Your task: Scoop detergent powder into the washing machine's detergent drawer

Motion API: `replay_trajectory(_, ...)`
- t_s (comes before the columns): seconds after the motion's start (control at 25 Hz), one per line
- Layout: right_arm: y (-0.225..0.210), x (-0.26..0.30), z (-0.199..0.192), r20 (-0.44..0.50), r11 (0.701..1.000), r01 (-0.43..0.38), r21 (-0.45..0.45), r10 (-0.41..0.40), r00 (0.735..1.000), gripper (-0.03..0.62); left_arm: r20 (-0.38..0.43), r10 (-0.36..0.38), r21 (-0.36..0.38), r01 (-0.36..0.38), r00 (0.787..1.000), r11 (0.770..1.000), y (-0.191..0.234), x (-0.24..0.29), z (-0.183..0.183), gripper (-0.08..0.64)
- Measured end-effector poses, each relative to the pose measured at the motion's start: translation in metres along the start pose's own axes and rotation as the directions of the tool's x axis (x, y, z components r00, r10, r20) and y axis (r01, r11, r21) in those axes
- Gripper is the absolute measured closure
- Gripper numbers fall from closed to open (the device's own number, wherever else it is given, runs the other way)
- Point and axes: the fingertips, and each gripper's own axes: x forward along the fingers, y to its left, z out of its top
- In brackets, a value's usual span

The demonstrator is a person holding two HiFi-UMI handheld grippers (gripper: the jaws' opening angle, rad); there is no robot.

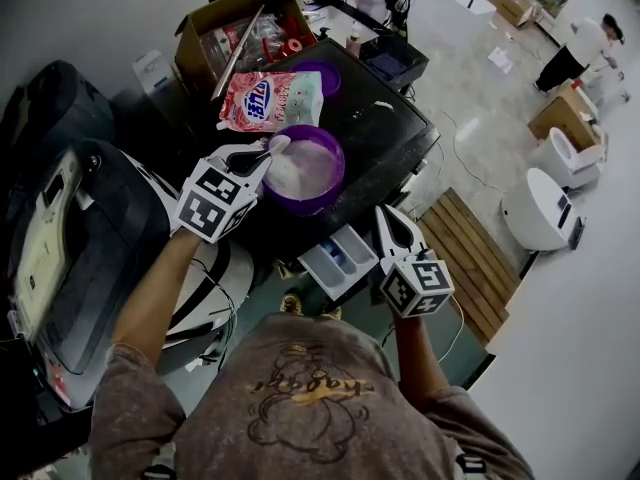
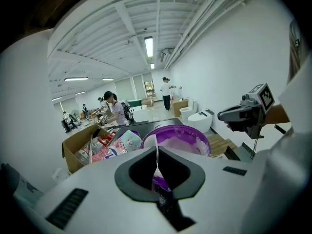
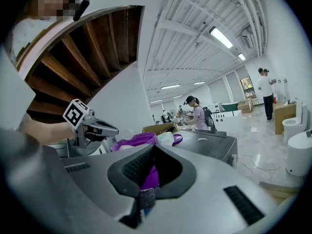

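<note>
I see the washer [image 1: 395, 133] with its dark top filling the middle of the head view. A cardboard box [image 1: 195, 33] stands at its far left corner. In front of the box lies a pink and white bag [image 1: 268, 100]. It carries a blue logo, too blurred for me to read. Just nearer, touching the bag's edge, sits the purple bowl [image 1: 300, 206], with white powder inside.

The drawer [image 1: 325, 268] is pulled out of the washer's front below the bowl. Its long axis runs out towards me, and one compartment shows blue.

My left gripper [image 1: 262, 156] is clamped on the handle of the white scoop [image 1: 279, 145]. The scoop's long axis follows the jaws and points away and to the right. Its head is over the bowl's near left rim. My right gripper [image 1: 386, 214] hangs just right of the drawer, well apart from the bowl, jaws pressed together on nothing.
</note>
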Motion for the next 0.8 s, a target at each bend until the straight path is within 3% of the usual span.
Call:
replay_trajectory(0.24, -0.002, -0.004, 0.001, 0.003, 1.0, 0.0, 0.004, 0.0, 1.0, 0.589, -0.125, -0.038, 0.152, 0.057, 0.991, 0.987, 0.0, 0.011, -0.001, 0.535)
replay_trajectory(0.52, 0.001, -0.004, -0.001, -0.009, 1.0, -0.013, 0.009, 0.013, 1.0, 0.589, -0.286, -0.06, 0.338, 0.16, 0.956, 0.927, -0.006, 0.024, -0.011, 0.535)
replay_trajectory(0.68, -0.004, -0.007, 0.001, -0.007, 1.0, -0.003, 0.007, 0.003, 1.0, 0.589, -0.348, -0.063, 0.385, 0.204, 0.935, 0.9, -0.011, 0.026, -0.01, 0.535)
replay_trajectory(0.8, -0.004, -0.005, 0.0, -0.009, 1.0, -0.009, 0.013, 0.009, 1.0, 0.589, -0.376, -0.056, 0.384, 0.211, 0.925, 0.899, -0.005, 0.025, -0.012, 0.535)
